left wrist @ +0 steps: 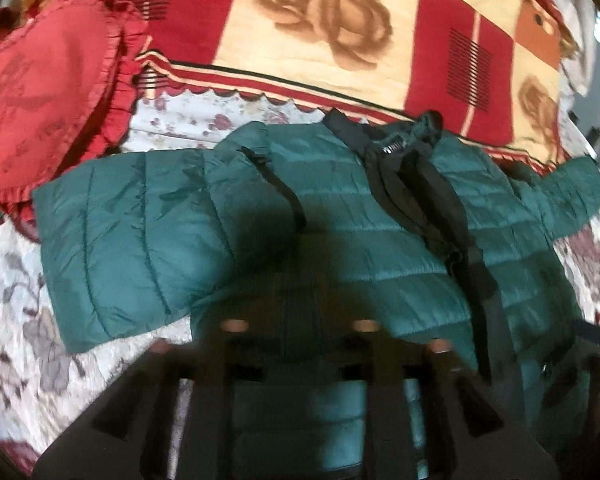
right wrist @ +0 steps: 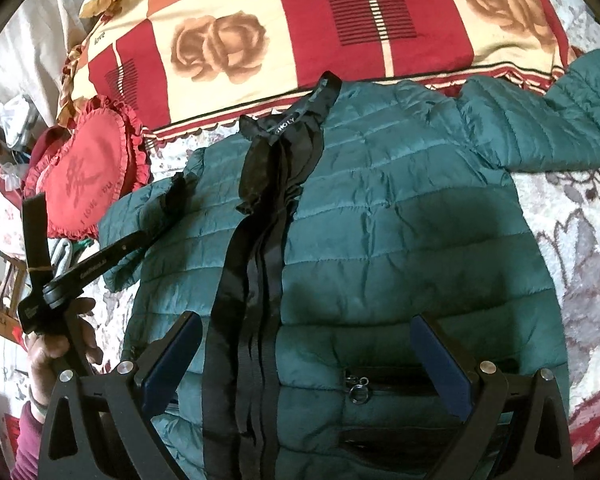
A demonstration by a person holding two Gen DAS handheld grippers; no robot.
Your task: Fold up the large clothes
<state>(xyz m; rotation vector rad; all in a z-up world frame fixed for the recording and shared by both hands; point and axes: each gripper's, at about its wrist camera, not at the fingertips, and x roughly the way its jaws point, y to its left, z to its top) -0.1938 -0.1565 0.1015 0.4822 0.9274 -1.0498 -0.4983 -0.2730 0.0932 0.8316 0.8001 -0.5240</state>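
Note:
A dark green quilted puffer jacket [right wrist: 400, 220] with a black lining strip [right wrist: 256, 264] down its open front lies flat on the bed, collar away from me, both sleeves spread out. It also shows in the left wrist view [left wrist: 340, 216], with its left sleeve [left wrist: 132, 240] stretched to the left. My right gripper [right wrist: 308, 364] is open just above the jacket's lower front, near a zipped pocket [right wrist: 380, 388]. My left gripper [left wrist: 298, 344] is blurred, its fingers apart over the jacket's hem; it also shows at the left of the right wrist view [right wrist: 172, 196], tip over the left sleeve.
The bed has a white floral cover [right wrist: 580, 264]. A red and cream rose-patterned blanket [right wrist: 300, 28] lies beyond the collar. A red heart-shaped frilled pillow [left wrist: 40, 92] sits beside the left sleeve. Cluttered furniture stands off the bed's left edge [right wrist: 4, 288].

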